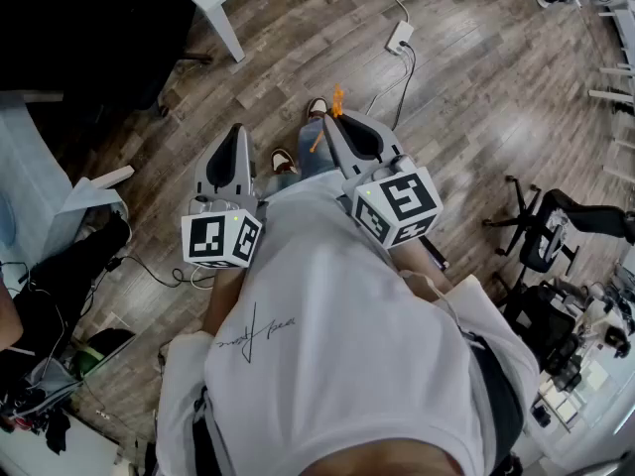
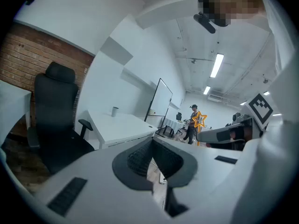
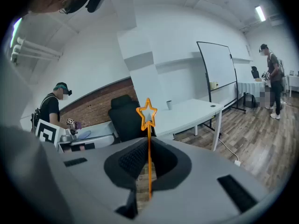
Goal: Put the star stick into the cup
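My right gripper point(image 3: 149, 142) is shut on the thin orange star stick point(image 3: 149, 167), and its star point(image 3: 147, 113) stands upright above the jaw tips. In the head view that gripper point(image 1: 331, 121) is held out in front of my white shirt, with the star point(image 1: 337, 98) poking past it. The left gripper point(image 1: 236, 130) hangs beside it, shut and holding nothing. Its own view point(image 2: 152, 142) also catches the star point(image 2: 199, 120) off to the right. A small pale cup point(image 3: 169, 105) stands far off on a white table point(image 3: 196, 113). The same cup point(image 2: 115, 111) shows in the left gripper view.
A black office chair point(image 2: 55, 120) stands by the white table point(image 2: 119, 127), in front of a brick wall. A whiteboard point(image 3: 217, 69) and a standing person point(image 3: 272, 80) are further back. On the wooden floor lie a power strip point(image 1: 399, 37) with cables and another chair point(image 1: 546, 231).
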`<state>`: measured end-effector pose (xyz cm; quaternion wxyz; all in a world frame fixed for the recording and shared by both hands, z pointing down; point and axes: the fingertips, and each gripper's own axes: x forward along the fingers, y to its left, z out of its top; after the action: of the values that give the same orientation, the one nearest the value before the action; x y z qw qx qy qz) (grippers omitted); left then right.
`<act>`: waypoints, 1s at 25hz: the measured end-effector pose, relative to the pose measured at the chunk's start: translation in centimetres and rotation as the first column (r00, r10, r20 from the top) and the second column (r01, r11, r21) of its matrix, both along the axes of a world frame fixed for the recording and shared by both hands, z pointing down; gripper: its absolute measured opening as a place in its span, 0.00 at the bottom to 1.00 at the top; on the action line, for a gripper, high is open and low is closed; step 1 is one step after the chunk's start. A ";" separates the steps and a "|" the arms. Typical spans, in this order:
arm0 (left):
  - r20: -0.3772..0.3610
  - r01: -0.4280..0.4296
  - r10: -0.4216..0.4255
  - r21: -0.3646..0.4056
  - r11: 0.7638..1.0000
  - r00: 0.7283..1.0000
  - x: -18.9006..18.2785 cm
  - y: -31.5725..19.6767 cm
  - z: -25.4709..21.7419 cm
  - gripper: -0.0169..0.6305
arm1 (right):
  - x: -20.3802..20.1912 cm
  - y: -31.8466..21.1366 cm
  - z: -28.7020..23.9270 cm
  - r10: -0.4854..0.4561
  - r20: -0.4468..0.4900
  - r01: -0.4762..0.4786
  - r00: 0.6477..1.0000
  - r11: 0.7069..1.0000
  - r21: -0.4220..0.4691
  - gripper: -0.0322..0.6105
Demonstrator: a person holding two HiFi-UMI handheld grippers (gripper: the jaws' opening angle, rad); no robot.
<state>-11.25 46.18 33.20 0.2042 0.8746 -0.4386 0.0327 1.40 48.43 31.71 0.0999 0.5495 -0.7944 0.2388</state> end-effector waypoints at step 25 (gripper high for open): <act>0.131 0.076 -0.083 0.056 0.996 0.988 8.7 -11.8 -1.7 0.04 | 9.8 -13.2 -1.5 -0.080 0.134 0.069 0.988 0.994 0.081 0.08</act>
<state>-2.60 34.35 31.54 0.1534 0.8571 -0.4866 0.0719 11.21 35.20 30.18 0.0328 0.5050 -0.8279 0.2417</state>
